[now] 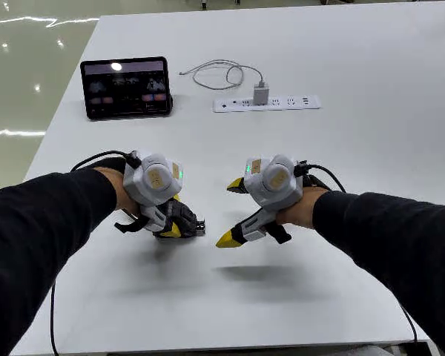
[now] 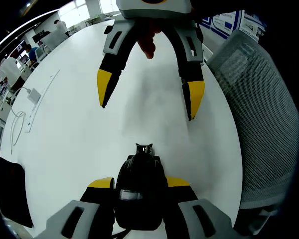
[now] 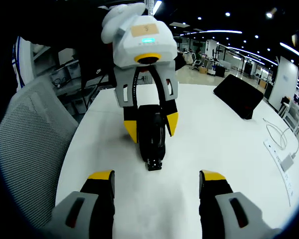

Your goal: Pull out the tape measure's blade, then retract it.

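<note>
Tape measure [image 1: 182,220]: a black case standing on edge on the white counter [image 1: 341,156], in the head view at about 7 o'clock from the picture's centre, near the person's side of the counter. The left tongs [image 1: 174,216] are clamped on it, one yellow-tipped jaw pressed to each flat side of the case. In the left gripper view the case sits between the two jaws at 6 o'clock, with its mouth pointing away toward 12 o'clock. The end hook [image 2: 144,148] sits tight against the case mouth and rests just above the counter.

The right tongs [image 1: 230,213] hover just beside the tape measure, at its 3 o'clock in the head view, facing it nose to nose. Their jaws are spread wide and hold nothing. In the right gripper view the two yellow tips stand well apart at 7 and 5 o'clock, and the end hook lies near them, just short of the gap. Whether the jaw tips touch the counter I cannot tell.

Each of the tongs is held by a hand in a black sleeve [image 1: 37,222].

Far across the counter a dark tablet [image 1: 126,87] is propped up with its screen lit, at 11 o'clock in the head view. A white power strip [image 1: 267,103] lies at 12 o'clock, with a white charger [image 1: 260,94] plugged into it and a pale cable [image 1: 219,73] looped beside it. A grey mesh chair [image 2: 261,129] stands off the counter's edge at 3 o'clock in the left gripper view.
</note>
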The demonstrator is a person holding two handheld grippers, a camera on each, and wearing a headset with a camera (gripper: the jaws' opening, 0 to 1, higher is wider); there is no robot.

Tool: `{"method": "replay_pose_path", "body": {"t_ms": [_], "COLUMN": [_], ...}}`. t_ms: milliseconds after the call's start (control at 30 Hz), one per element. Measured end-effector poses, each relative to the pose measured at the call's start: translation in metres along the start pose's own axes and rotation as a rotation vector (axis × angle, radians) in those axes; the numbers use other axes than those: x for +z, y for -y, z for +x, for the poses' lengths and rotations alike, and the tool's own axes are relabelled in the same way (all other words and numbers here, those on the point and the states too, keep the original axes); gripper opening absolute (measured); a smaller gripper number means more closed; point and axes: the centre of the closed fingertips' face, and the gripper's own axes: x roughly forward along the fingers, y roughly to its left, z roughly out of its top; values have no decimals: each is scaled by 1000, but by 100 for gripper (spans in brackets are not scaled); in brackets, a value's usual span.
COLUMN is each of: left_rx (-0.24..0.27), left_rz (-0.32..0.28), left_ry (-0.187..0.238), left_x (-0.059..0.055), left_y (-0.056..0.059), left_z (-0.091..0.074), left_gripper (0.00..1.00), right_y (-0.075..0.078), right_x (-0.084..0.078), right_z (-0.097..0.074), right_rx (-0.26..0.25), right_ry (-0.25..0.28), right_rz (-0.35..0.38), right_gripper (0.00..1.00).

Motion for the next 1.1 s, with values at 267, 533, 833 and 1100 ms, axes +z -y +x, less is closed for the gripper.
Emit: {"method": "replay_pose_path", "body": {"t_ms": [267, 533, 833, 1100], "left_rx": [-4, -9, -7, -12], "left_rz": [-8, -18, -23, -28], "left_ry": [4, -7, 4, 7], "left_x": [-1, -2, -2, -1], "left_y": [-1, 0, 0, 0], "left_z": [0, 2, 3, 5], "left_gripper": [33, 34, 34, 34], "right_y": [-11, 3, -1, -4], "right_x": [-4, -12, -13, -11], "right_z": [26, 42, 53, 59], "right_rx": [28, 18, 51, 75], "right_ry": [-30, -79, -130, -145], "right_rz": [-60, 21, -56, -106], "right_gripper": [44, 27, 17, 11]}}
